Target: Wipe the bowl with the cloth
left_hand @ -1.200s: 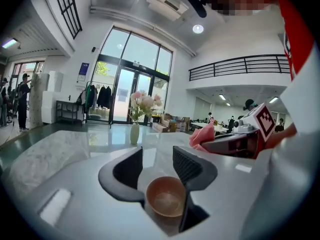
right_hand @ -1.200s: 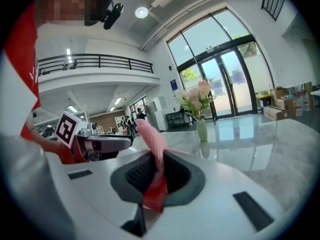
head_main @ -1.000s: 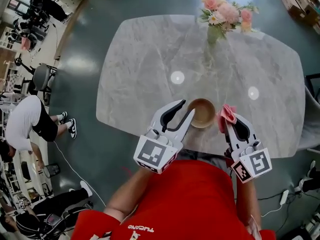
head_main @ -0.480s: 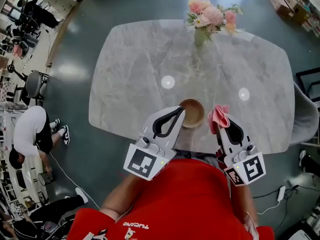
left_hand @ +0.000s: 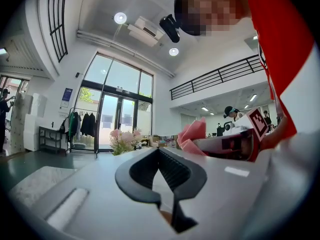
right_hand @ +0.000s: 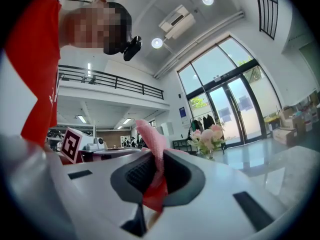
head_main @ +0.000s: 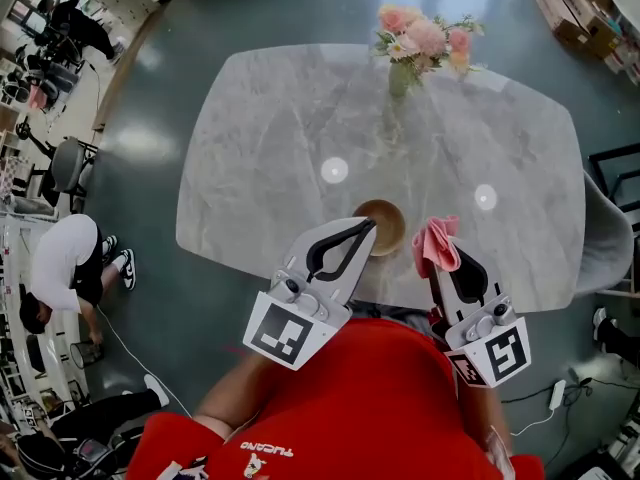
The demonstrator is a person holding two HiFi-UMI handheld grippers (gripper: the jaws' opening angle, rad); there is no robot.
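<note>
- Left gripper (head_main: 367, 229): jaws drawn fully together, tips meeting, as its own view shows. In the head view the tips overlap the near-left rim of the bowl. Whether they pinch that rim cannot be made out from either view.
- Wooden bowl (head_main: 388, 222): round, brown and upright, seen over the near part of the table just inside its front edge. It lies between the two grippers, touching or just beside the left one.
- Right gripper (head_main: 441, 264): jaws clamped on the pink cloth. It is held to the right of the bowl and apart from it.
- Pink cloth (head_main: 437, 240): a crumpled fold stands out past the tips of the right gripper. In the right gripper view it runs as a narrow strip down between the two dark pads.
- Marble table (head_main: 280, 138): pale grey and veined, with rounded corners and two bright reflections of ceiling lights on its top.
- Vase of flowers (head_main: 424, 40): pink and cream blooms at the far edge of the table, well apart from the bowl.
- Red shirt (head_main: 350, 398): worn by the person holding both grippers, filling the lower edge of the head view.
- Bystander in a white top (head_main: 58, 264): bent over on the dark floor, far left.
</note>
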